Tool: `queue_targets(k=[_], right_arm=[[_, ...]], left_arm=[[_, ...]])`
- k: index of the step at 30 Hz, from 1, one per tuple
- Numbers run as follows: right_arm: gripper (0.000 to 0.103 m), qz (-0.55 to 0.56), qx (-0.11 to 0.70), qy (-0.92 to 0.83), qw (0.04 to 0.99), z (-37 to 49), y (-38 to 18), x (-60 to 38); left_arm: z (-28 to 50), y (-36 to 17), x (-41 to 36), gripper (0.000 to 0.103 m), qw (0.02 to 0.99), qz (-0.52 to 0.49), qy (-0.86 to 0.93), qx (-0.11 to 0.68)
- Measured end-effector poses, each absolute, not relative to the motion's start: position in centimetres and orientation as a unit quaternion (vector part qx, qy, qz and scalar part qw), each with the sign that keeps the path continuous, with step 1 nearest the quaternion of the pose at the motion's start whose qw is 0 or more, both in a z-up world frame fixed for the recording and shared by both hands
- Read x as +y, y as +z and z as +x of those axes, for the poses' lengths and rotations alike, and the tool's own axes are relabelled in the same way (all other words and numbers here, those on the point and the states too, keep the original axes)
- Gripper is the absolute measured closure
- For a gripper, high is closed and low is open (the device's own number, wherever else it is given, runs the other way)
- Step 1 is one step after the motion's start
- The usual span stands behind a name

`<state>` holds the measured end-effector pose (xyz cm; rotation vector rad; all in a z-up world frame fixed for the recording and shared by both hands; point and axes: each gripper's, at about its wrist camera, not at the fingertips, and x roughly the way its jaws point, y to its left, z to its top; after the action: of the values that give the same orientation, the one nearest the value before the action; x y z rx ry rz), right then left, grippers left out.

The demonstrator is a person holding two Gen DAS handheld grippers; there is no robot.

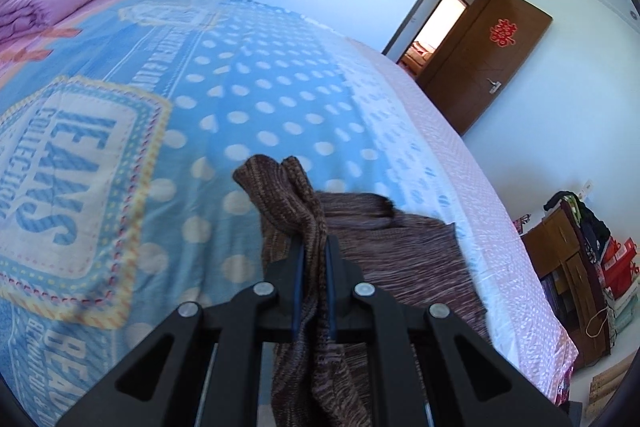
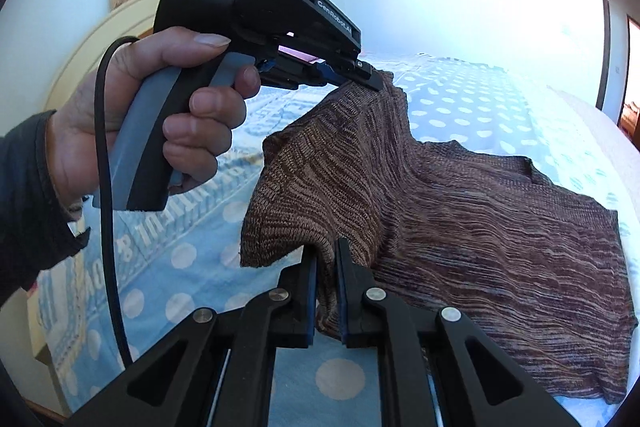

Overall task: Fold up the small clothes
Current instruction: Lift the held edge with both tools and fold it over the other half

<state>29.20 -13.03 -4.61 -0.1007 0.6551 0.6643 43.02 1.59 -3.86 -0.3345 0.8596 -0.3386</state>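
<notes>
brown knit top (image 2: 460, 211) lies across my bed (image 2: 472, 99), filling the right half of the right wrist frame. my right tongs (image 2: 326, 259), bottom centre there, are pinched tight on one lifted corner. my left tongs (image 2: 366, 77), in the upper middle, clamp the other raised corner, with my hand (image 2: 152, 115) on the grip at left. in the left wrist frame, fabric bunches between my left tongs (image 1: 314, 247) at lower centre.
</notes>
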Motion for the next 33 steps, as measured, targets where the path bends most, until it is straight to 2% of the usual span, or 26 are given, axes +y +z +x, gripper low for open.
queue_targets(k=[20,33], right_arm=[[0.096,0.052,0.318,0.294,0.900,30.1,-2.4,-22.0],[0.097,0.116,0.353,0.271,0.888,30.9,-3.0,-25.9]], left_arm=[[44.3,-1.3,-8.1,0.093,0.877,-0.143,-0.215,0.405],[45.4,-2.5,-14.4,0.093,0.864,-0.126,-0.239,0.425]])
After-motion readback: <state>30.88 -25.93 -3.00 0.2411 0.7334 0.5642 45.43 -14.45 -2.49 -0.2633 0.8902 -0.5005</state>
